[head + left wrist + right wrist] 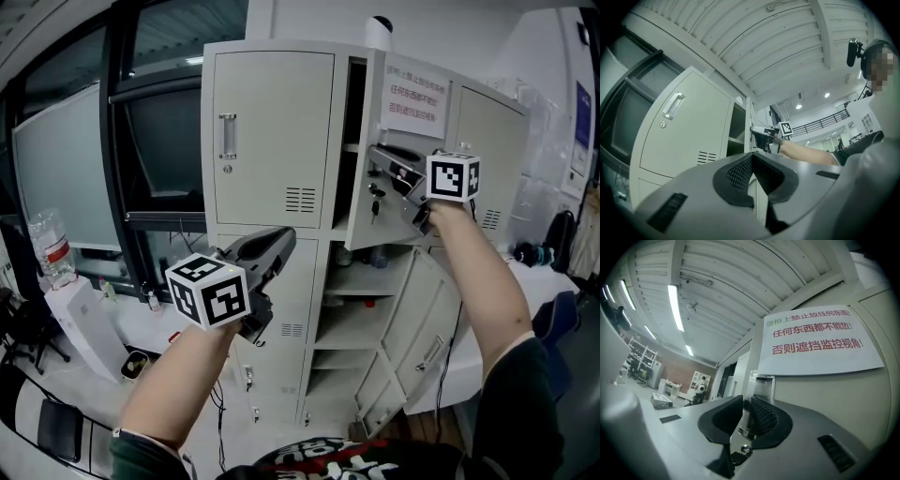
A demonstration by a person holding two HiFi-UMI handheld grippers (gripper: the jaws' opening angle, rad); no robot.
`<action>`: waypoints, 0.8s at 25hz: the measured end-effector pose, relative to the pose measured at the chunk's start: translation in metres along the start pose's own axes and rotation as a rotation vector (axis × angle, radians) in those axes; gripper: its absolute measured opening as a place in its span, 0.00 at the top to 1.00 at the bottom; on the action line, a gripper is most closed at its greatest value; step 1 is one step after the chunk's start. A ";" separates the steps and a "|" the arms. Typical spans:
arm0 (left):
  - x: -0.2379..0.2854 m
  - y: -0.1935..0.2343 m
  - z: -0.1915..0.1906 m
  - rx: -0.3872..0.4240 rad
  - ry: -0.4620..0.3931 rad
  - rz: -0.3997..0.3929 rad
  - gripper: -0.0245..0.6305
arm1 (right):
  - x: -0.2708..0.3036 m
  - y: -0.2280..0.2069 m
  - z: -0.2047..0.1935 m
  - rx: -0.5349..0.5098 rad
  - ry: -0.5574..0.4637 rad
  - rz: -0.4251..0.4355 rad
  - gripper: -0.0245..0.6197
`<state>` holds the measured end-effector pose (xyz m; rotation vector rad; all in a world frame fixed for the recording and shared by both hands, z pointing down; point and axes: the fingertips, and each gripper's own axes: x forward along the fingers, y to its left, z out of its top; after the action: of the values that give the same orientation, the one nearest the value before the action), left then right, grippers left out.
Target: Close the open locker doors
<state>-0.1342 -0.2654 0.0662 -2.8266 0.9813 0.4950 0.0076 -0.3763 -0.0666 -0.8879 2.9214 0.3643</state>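
The grey locker cabinet [272, 136] has its upper left door shut. The upper middle door [412, 145] stands swung out, with a paper sign [412, 108] on its inner face. My right gripper [384, 169] is shut on that door's free edge [751, 385], just above the lock latch and a hanging key [740, 455]. My left gripper [284, 241] hangs in the air before the lower left locker, shut and empty, with its pads [740, 171] meeting. The left gripper view shows the shut door [684, 136] and the right gripper [764, 136] at the open one. A lower door [412, 347] is wide open.
Shelves [356, 328] show inside the open lower locker. A water bottle [52, 244] stands on a white desk [94, 319] at the left, under dark windows. A white dome [380, 33] sits on top of the cabinet. Bags lie on a table [544, 262] at the right.
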 end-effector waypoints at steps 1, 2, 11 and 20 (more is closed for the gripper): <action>-0.002 0.003 -0.001 -0.001 0.001 0.001 0.95 | 0.005 -0.002 -0.002 0.005 0.008 -0.020 0.85; -0.004 0.006 -0.001 -0.003 0.003 0.003 0.95 | 0.009 -0.005 -0.003 0.006 0.015 -0.039 0.85; -0.022 0.031 -0.009 -0.003 0.020 0.013 0.95 | 0.039 -0.029 -0.014 0.010 0.048 -0.191 0.86; -0.040 0.055 -0.009 0.003 0.030 0.025 0.95 | 0.062 -0.053 -0.020 -0.009 0.078 -0.309 0.86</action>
<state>-0.1952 -0.2869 0.0887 -2.8308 1.0227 0.4542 -0.0144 -0.4575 -0.0658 -1.3574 2.7856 0.3260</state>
